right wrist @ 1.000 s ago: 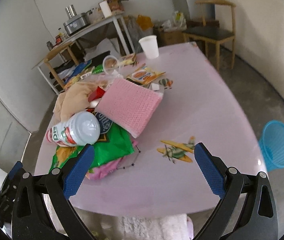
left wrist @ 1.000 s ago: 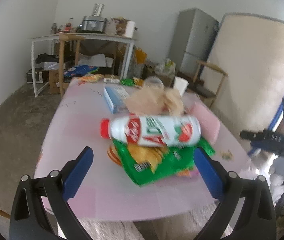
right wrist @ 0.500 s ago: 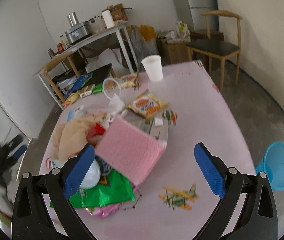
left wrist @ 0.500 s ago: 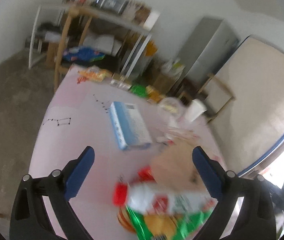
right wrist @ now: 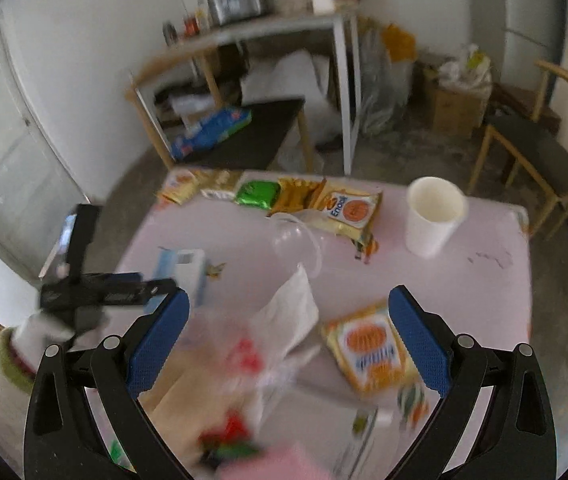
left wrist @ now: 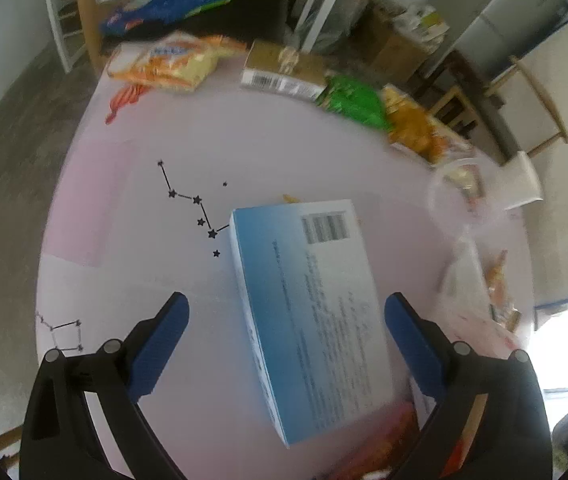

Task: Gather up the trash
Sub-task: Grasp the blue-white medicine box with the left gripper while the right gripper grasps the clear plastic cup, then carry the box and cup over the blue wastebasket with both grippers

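My left gripper point(left wrist: 284, 320) is open above the pink table point(left wrist: 132, 208), with a blue and white box point(left wrist: 311, 312) lying between its fingers, nearer the right one. My right gripper point(right wrist: 287, 320) is open and empty over a blurred pile of a white plastic bag point(right wrist: 287, 312), tan paper and red scraps. An orange snack packet point(right wrist: 371, 344) lies by its right finger. The box point(right wrist: 184, 272) and my left gripper point(right wrist: 96, 288) also show at the left of the right wrist view.
Snack packets point(left wrist: 168, 62), a gold box point(left wrist: 284, 68) and a green packet point(left wrist: 355, 104) lie along the far table edge. A white paper cup point(right wrist: 433, 220) and clear plastic cup point(right wrist: 295, 240) stand on the table. A wooden chair point(right wrist: 531, 152) and cluttered side table point(right wrist: 252, 36) stand beyond.
Both grippers have moved forward over the table. The left has left the bottle and green bag behind and now straddles the blue box. The right is over the bag pile.
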A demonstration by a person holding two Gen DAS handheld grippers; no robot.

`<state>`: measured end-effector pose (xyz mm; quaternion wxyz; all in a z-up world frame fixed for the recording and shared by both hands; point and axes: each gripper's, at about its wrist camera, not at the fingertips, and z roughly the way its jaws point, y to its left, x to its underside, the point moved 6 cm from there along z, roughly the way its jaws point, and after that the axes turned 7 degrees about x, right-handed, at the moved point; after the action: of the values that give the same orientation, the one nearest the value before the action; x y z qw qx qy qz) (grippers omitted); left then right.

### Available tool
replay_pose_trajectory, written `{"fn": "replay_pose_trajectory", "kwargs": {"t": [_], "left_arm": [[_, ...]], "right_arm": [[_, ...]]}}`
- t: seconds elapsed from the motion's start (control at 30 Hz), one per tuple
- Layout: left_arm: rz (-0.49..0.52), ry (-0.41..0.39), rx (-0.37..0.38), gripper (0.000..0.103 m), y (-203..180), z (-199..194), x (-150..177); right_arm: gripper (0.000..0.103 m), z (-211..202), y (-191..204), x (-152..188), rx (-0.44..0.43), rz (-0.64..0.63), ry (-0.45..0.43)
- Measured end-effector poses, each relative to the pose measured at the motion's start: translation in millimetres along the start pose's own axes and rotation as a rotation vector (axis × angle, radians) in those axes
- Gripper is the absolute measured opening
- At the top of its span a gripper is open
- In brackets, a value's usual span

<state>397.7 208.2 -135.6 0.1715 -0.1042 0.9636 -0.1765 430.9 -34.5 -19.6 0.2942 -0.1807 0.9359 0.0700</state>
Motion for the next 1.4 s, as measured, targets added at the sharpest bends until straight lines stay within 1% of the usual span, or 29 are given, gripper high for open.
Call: {"fn": "replay_pose_trajectory", "kwargs": {"t": [0.07, 0.1, 0.17, 0.2, 0.23, 0.3, 0.33, 0.37, 0.4, 0.43, 0.47, 0.5, 0.53, 0.57, 0.7, 0.83, 0.97, 1.07, 1.13, 1.17, 1.27, 1.3, 1.33, 1.4], "left_arm": [[0.012, 0.025, -0.008, 0.096, 0, 9, -1], [0.021, 0.025, 0.003, 0.096, -1, 12, -1], [0.041, 0.021, -0.001, 0.096, -3, 16, -3], [0.047, 0.022, -0.009, 0.096, -4, 16, -3], [0.053, 0.021, -0.027, 0.096, -4, 17, -3], [0.064, 0.006, -0.055, 0.092, -2, 19, -5], [0.071, -0.008, -0.062, 0.09, -1, 18, -6], [0.074, -0.016, -0.065, 0.085, -1, 17, -6], [0.076, -0.024, -0.064, 0.084, -2, 16, -6], [0.075, -0.029, -0.06, 0.083, -1, 15, -6], [0.073, -0.039, -0.055, 0.082, 0, 14, -7], [0.075, -0.046, -0.054, 0.082, 0, 14, -6], [0.08, -0.052, -0.056, 0.082, -1, 15, -8], [0.086, -0.059, -0.058, 0.081, -2, 15, -9], [0.088, -0.104, -0.058, 0.08, -2, 8, -15], [0.083, -0.183, -0.05, 0.079, -2, -17, -21], [0.084, -0.29, -0.032, 0.078, -7, -58, -26], [0.107, -0.381, -0.025, 0.078, -18, -100, -25], [0.123, -0.429, -0.023, 0.078, -26, -123, -21], [0.134, -0.46, -0.017, 0.078, -32, -141, -18], [0.166, -0.529, 0.005, 0.078, -53, -184, -4], [0.182, -0.547, 0.019, 0.078, -63, -198, 3], [0.198, -0.563, 0.035, 0.078, -74, -211, 11], [0.233, -0.574, 0.066, 0.078, -95, -229, 24]], "right_arm": [[0.092, 26, 3, -9, 0.043, -0.034, 0.031], [0.09, 45, 4, -12, 0.069, -0.066, 0.053], [0.083, 68, 5, -15, 0.12, -0.114, 0.075], [0.081, 82, 5, -17, 0.149, -0.134, 0.089], [0.077, 92, 3, -17, 0.166, -0.143, 0.106], [0.069, 110, 0, -15, 0.192, -0.15, 0.136], [0.064, 116, -2, -15, 0.203, -0.156, 0.144], [0.058, 121, -5, -14, 0.215, -0.164, 0.149], [0.055, 124, -6, -14, 0.223, -0.169, 0.151], [0.047, 128, -7, -15, 0.226, -0.171, 0.153], [0.036, 131, -9, -15, 0.228, -0.17, 0.156], [0.03, 133, -10, -15, 0.226, -0.167, 0.161], [0.015, 133, -9, -15, 0.225, -0.163, 0.165], [0.007, 132, -12, -16, 0.225, -0.148, 0.164], [0.004, 120, -12, -24, 0.214, -0.11, 0.115], [0.004, 95, -14, -39, 0.212, -0.063, 0.039], [0.004, 55, -18, -55, 0.193, -0.016, -0.045], [0.004, 13, -24, -63, 0.168, 0.021, -0.112], [0.004, -23, -28, -63, 0.144, 0.046, -0.161], [0.004, -35, -28, -63, 0.14, 0.051, -0.177], [0.004, -87, -36, -53, 0.12, 0.072, -0.24], [0.004, -111, -42, -43, 0.105, 0.09, -0.26], [0.004, -123, -46, -36, 0.099, 0.1, -0.27], [0.004, -155, -57, -11, 0.095, 0.123, -0.295]]}}
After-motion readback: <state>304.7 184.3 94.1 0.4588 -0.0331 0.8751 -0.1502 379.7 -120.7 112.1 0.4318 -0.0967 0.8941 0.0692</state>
